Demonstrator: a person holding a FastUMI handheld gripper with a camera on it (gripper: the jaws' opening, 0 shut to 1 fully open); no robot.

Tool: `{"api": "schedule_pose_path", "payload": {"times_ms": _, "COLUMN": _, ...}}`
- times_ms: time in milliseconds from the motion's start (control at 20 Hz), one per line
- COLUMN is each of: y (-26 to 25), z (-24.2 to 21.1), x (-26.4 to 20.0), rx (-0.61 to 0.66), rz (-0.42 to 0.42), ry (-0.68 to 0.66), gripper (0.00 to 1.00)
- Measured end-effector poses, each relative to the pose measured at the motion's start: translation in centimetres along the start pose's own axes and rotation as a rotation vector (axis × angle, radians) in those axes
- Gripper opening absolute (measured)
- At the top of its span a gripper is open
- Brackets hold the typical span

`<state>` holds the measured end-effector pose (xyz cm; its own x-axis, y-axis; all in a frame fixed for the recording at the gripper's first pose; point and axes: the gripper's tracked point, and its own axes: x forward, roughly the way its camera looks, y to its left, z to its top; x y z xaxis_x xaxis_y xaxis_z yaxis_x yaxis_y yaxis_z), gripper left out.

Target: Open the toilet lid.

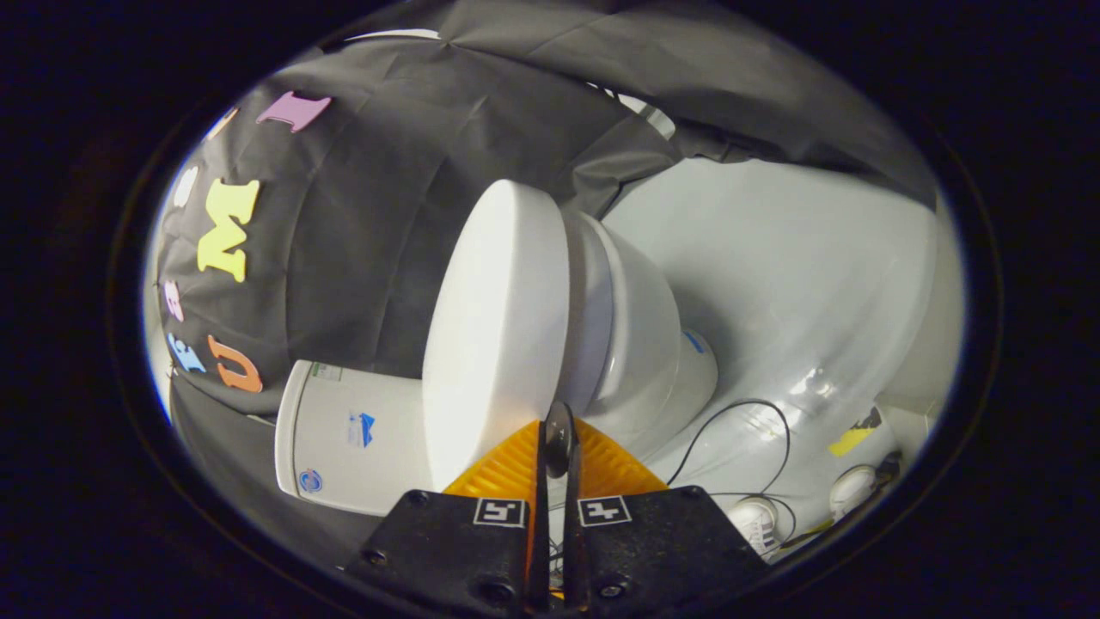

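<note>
Two orange fingers [498, 468] of the gripper [557, 447] stand pressed nearly together, only a thin slit between their black inner edges, with nothing held in it. Just ahead of the tips is the white toilet lid [494, 331], closed flat on the seat [589, 301]; the view is rolled sideways (so the toilet looks tipped over). Whether the tips touch the lid's rim, I cannot tell. Beyond the lid sits the bowl [644, 344], and beside it the cistern [352, 438] against the black cloth wall [361, 232]. A black cable [756, 430] loops over the pale floor [773, 258], near two white shoes [803, 507].
</note>
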<state>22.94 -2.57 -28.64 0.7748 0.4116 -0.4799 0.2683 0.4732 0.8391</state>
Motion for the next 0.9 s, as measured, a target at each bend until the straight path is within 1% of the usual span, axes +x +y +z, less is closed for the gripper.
{"api": "schedule_pose_path", "payload": {"times_ms": 150, "y": 1.6, "z": 0.2, "x": -1.0, "rx": -0.053, "rz": 0.001, "ry": -0.027, "gripper": 0.08}}
{"api": "schedule_pose_path", "payload": {"times_ms": 300, "y": 2.9, "z": 0.8, "x": -1.8, "rx": -0.039, "rz": 0.02, "ry": -0.036, "gripper": 0.06}}
{"api": "schedule_pose_path", "payload": {"times_ms": 350, "y": 3.3, "z": 0.6, "x": -1.8, "rx": -0.036, "rz": 0.008, "ry": -0.039, "gripper": 0.06}}
{"api": "schedule_pose_path", "payload": {"times_ms": 450, "y": 3.9, "z": 0.5, "x": -2.1, "rx": -0.08, "rz": -0.011, "ry": -0.062, "gripper": 0.05}}
{"api": "schedule_pose_path", "payload": {"times_ms": 550, "y": 4.7, "z": 0.5, "x": -2.7, "rx": -0.117, "rz": -0.011, "ry": -0.076, "gripper": 0.05}}
{"api": "schedule_pose_path", "payload": {"times_ms": 900, "y": 7.0, "z": 0.5, "x": -3.6, "rx": -0.176, "rz": -0.028, "ry": -0.107, "gripper": 0.05}}
